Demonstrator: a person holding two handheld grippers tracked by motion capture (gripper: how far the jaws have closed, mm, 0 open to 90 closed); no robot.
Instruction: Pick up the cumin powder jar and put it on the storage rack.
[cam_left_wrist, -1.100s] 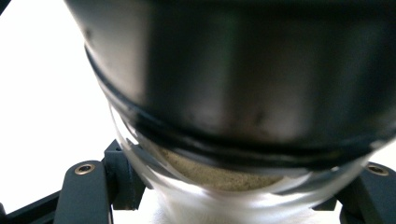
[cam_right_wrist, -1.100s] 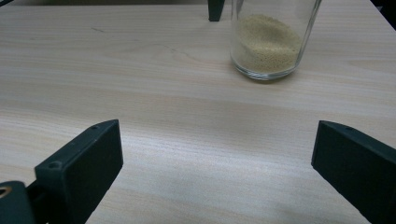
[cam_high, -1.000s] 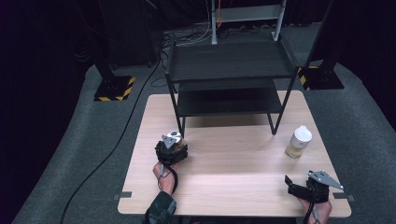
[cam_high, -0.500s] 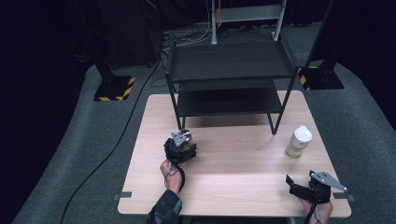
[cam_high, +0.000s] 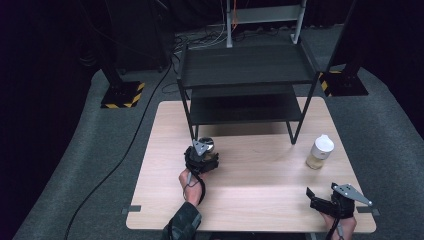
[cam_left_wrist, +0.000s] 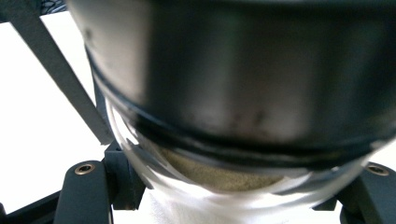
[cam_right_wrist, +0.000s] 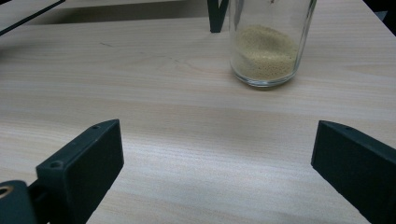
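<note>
Two hand-held black tongs: the left tongs (cam_high: 202, 156) and right tongs (cam_high: 327, 202) each carry a grey three-cornered plate on top. A black cable loops from the left one along a dark patterned sleeve (cam_high: 182, 226). In the gripper views, the blocky matt-black jaws bear small round metal screws near their bases.

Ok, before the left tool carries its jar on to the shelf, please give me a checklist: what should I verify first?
1. Left tool shut on the dark-lidded jar: ok.
2. Jar lifted off the table: cannot tell.
3. Lower shelf has free space: ok.
4. Shelf leg close beside the jar: not ok, steer around it.
5. Right tool open and out of the way: ok.
6. White-lidded jar upright, away from the path: ok.
</note>
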